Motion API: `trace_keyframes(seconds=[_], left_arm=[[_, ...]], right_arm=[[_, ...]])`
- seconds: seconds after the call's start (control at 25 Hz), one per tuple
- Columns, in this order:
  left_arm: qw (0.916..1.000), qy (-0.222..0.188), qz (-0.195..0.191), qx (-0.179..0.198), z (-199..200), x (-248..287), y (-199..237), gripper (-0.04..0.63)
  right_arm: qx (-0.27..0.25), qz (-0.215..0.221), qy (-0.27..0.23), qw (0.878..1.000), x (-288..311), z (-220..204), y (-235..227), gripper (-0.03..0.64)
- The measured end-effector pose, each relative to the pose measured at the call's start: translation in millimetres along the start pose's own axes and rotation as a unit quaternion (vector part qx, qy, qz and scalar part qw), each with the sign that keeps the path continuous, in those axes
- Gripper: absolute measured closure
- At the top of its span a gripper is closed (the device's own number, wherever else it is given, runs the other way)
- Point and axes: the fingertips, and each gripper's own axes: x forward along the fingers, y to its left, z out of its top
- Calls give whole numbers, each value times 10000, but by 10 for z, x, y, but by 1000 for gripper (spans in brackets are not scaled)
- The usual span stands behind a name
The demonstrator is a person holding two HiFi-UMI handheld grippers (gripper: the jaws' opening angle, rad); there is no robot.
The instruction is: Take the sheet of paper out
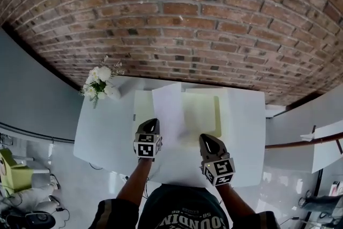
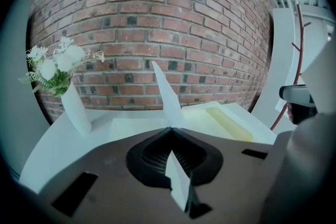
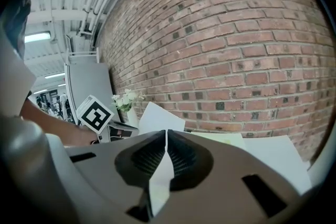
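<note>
Fingers of the left gripper pinch the sheet of paper; right gripper fingers are pressed together on a thin pale flap.
Sheet stands tilted, off the white surface, over the left part of the pale yellow folder, which lies flat. Can't tell if the flap belongs to the folder; the right gripper sits at the folder's near edge. White vase of flowers stands at the surface's far left corner, near a brick wall.
</note>
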Motion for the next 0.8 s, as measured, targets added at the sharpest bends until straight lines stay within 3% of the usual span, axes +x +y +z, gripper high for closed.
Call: trace_keyframes(seconds=[0.4,0.8], left_arm=[[9974,-713,30,-22,534,-391,-103,584],[9882,-1526,-18,134,1151,-852,-220,584]], right_arm=[[-525,88,-249,9983,33,313,27,546],[-809,-256,-590,9946,13,730,-232,546]])
